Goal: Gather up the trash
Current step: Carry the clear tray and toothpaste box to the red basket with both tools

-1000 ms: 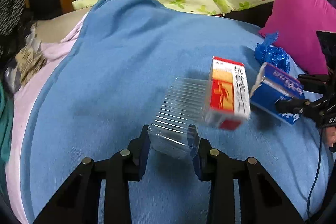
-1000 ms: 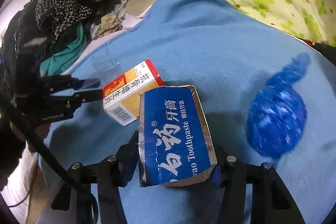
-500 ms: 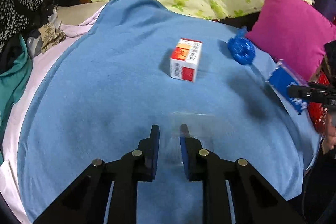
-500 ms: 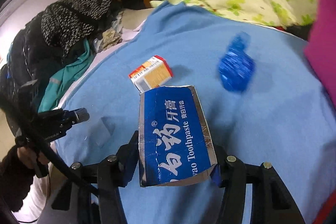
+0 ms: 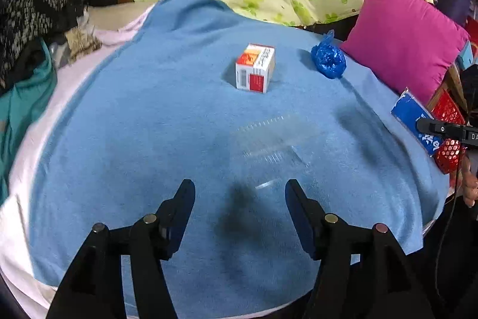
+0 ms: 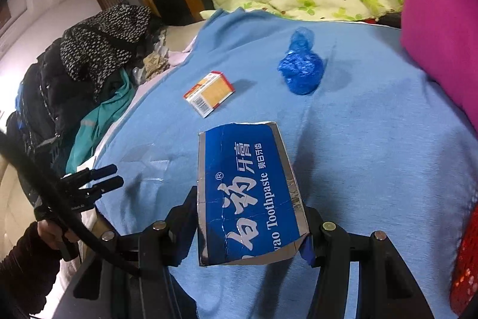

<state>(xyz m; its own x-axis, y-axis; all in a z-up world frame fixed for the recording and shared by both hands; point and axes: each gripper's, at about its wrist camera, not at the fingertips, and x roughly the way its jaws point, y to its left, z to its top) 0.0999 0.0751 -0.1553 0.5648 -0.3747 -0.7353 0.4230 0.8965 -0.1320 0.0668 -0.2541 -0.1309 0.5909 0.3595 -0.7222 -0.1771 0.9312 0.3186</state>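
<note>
Left tongs (image 5: pixel 239 196): jaws are opening, with nothing pinched between them. A clear tray (image 5: pixel 272 136) of thin ribbed plastic sits just beyond the tips, over the blanket (image 5: pixel 149 124); it is blurred, so whether it rests flat there cannot be told. Expect it to be very light, slippery and easily crushed. Take hold across a side wall with light pressure.

Right tongs (image 6: pixel 248 229): jaws pinch the toothpaste box (image 6: pixel 248 193) across its width near the lower end. The box is creased cardboard, light and semi-stiff; it appears empty, and a hard squeeze would flatten it.

Farther out on the blanket lie a carton (image 5: pixel 255 68) and, well apart to its right, a crumpled blue bag (image 5: pixel 328 60) near the pink pillow (image 5: pixel 403 32). The carton is rigid; grip its two long faces. The bag is soft and compressible; pinch it through the middle. A red basket (image 5: pixel 448 136) stands at the bed's right edge, probably the drop point.
</note>
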